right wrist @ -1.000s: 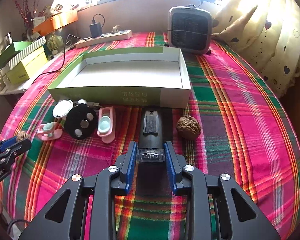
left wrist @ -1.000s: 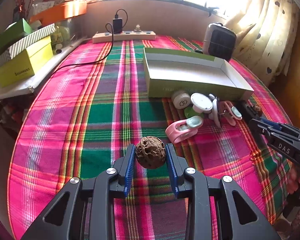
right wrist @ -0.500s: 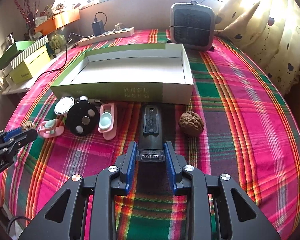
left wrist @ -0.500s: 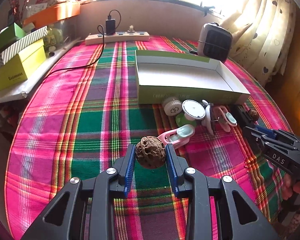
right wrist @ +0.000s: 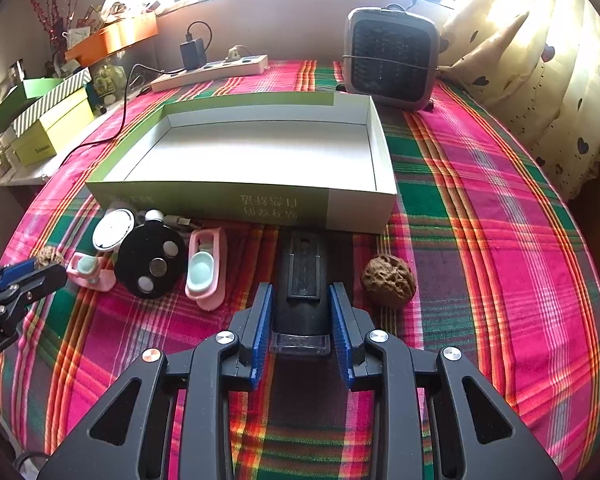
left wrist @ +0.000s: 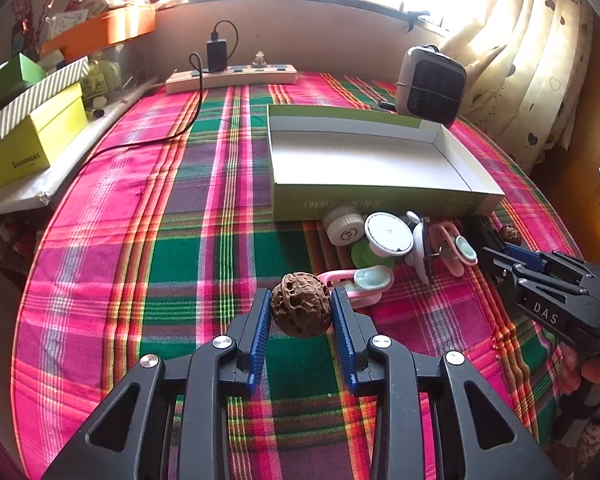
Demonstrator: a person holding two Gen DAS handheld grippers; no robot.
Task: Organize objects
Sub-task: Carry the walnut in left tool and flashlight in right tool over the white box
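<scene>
My left gripper [left wrist: 301, 306] is shut on a brown walnut [left wrist: 300, 305] and holds it above the plaid cloth, in front and left of the open green-and-white box [left wrist: 372, 156]. My right gripper [right wrist: 302, 312] is shut on a black device [right wrist: 302, 280] lying on the cloth just before the box [right wrist: 260, 152]. A second walnut [right wrist: 388, 286] lies right of the device. Pink clips [right wrist: 205, 268], a black disc [right wrist: 150, 266] and a white round lid [right wrist: 113, 229] lie left of it. The right gripper also shows in the left wrist view [left wrist: 512, 258].
A grey heater [right wrist: 392, 60] stands behind the box. A power strip [left wrist: 232, 76] with a black charger and cable lies at the back. Yellow and striped boxes [left wrist: 32, 140] sit on a shelf at left. Curtains [left wrist: 532, 80] hang at right.
The left gripper has lifted and moved forward with the walnut, toward the box. The right gripper has stayed closed around the black device, with little movement.
</scene>
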